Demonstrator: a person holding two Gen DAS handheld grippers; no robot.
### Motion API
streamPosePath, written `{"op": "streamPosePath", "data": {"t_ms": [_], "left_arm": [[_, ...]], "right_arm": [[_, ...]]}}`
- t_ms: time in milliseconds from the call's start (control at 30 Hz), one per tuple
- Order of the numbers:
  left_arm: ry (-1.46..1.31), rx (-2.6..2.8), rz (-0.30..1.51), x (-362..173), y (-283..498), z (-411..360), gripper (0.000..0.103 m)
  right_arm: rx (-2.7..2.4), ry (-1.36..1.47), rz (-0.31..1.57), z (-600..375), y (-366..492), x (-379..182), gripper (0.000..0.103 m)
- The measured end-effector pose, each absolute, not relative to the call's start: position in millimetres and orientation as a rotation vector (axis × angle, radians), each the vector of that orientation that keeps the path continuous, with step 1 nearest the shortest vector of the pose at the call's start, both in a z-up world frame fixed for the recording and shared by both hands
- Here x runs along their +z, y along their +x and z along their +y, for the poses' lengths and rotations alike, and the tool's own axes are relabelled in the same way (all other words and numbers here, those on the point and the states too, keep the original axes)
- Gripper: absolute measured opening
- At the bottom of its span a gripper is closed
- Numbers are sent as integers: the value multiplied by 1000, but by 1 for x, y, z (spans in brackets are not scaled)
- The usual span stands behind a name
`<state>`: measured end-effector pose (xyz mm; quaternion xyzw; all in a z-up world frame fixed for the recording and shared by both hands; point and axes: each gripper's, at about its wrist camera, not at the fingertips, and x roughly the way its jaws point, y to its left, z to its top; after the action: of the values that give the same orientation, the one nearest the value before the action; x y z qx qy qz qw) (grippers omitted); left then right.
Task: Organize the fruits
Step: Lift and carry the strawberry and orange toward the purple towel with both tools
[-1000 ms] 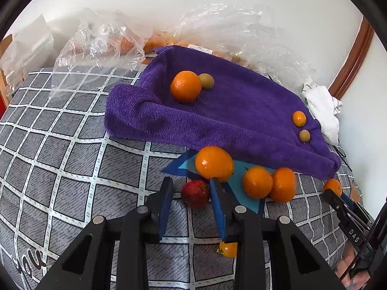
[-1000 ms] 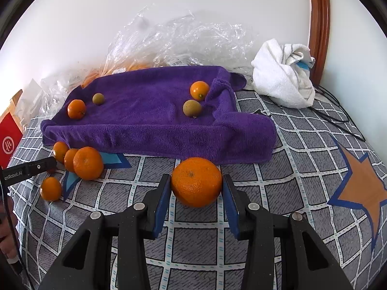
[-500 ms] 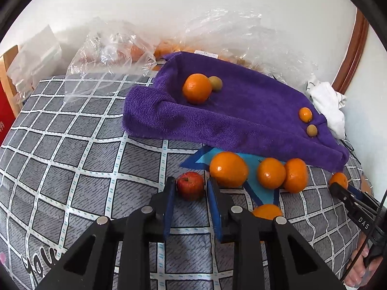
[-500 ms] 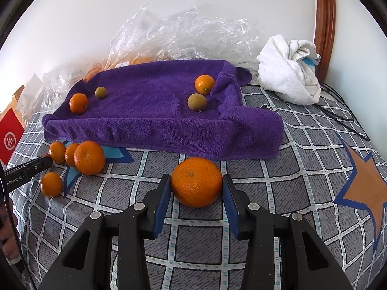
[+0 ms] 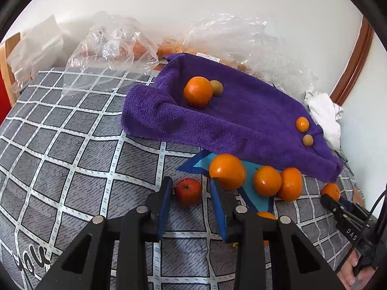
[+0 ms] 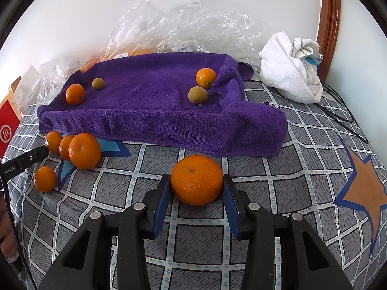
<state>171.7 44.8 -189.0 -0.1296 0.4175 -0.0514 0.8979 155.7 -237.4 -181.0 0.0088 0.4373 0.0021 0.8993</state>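
Red fruit (image 5: 188, 192) is sitting between the parted fingers of the left gripper (image 5: 191, 203), jaws not touching it, orange (image 5: 227, 171) at 2 o'clock. Right gripper (image 6: 196, 201) is clamping the big orange (image 6: 196, 180) on the bedspread (image 6: 302, 169), purple towel (image 6: 169, 120) lying at 12 o'clock.

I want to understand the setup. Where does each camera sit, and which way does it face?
Left wrist: on the left gripper, looking along its fingers at a red fruit between them; purple towel beyond.
Right wrist: on the right gripper, looking at a big orange between its fingers; towel behind.
Shared: the towel and the oranges in front of it; each view also shows the other gripper at its edge.
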Motion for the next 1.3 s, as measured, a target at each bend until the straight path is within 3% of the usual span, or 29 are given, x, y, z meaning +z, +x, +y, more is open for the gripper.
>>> {"op": "streamPosePath", "data": {"t_ms": [1300], "left_arm": [[-482,-120,711,-170,152,83,22]], "right_arm": [[-9,85,846,-245,144,-163,42]]}}
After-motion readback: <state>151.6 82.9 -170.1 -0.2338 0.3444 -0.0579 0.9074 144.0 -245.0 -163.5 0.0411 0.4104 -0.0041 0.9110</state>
